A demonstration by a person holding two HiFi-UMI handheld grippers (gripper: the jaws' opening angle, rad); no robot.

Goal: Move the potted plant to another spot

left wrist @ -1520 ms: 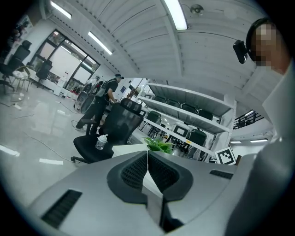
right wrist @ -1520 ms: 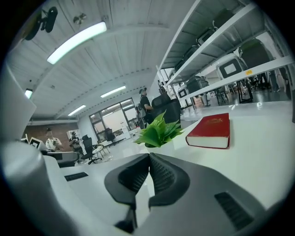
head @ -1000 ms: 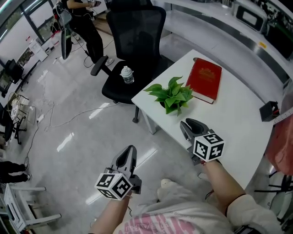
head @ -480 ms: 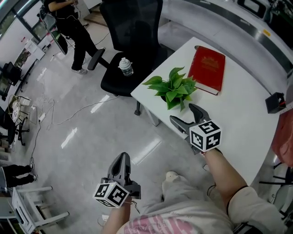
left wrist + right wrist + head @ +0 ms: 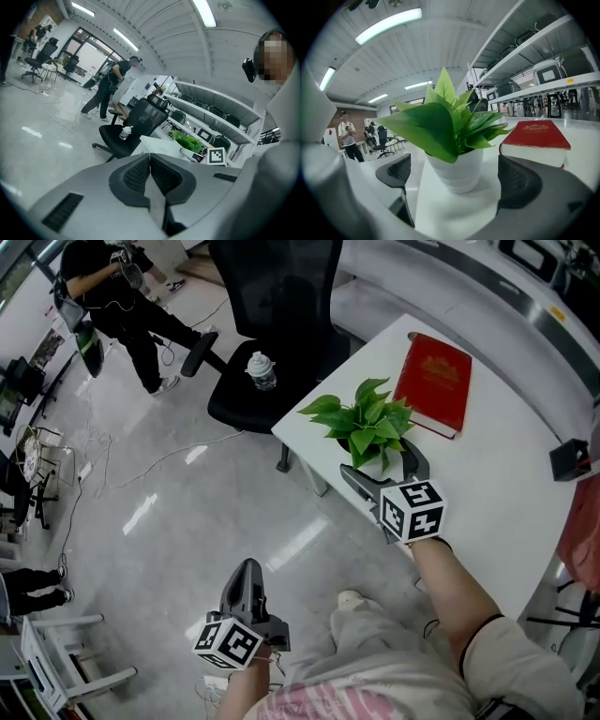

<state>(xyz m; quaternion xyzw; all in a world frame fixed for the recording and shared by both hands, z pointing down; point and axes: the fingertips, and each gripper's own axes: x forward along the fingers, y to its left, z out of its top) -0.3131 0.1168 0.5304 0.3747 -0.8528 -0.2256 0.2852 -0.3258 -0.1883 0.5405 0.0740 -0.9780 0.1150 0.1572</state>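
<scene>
While your right gripper reaches in over the near edge of the white table, its jaws are opening. The potted plant stands between them untouched, with a clear gap on each side between the ribbed black pads and the pot. The pot is a small white tub, smooth and glossy, with faint horizontal bands and a slight taper toward its base. Broad, pointed, waxy green leaves spill over its rim. It sits upright on the table's smooth matte top, near the corner that points at the black office chair.

Farther along the table from that corner, a red hardcover book lies flat, with a gold emblem on its cover and a pale block of pages along its edge. It is near the plant but not touching it.

Your left gripper hangs off the table, out over the glossy grey floor. Its two textured pads are pressed together with nothing between them. Each gripper carries a cube with black-and-white square markers at its back.

The chair, just off the table's corner, has a mesh back and a padded seat. A clear, crinkled plastic bottle stands upright on that seat.
</scene>
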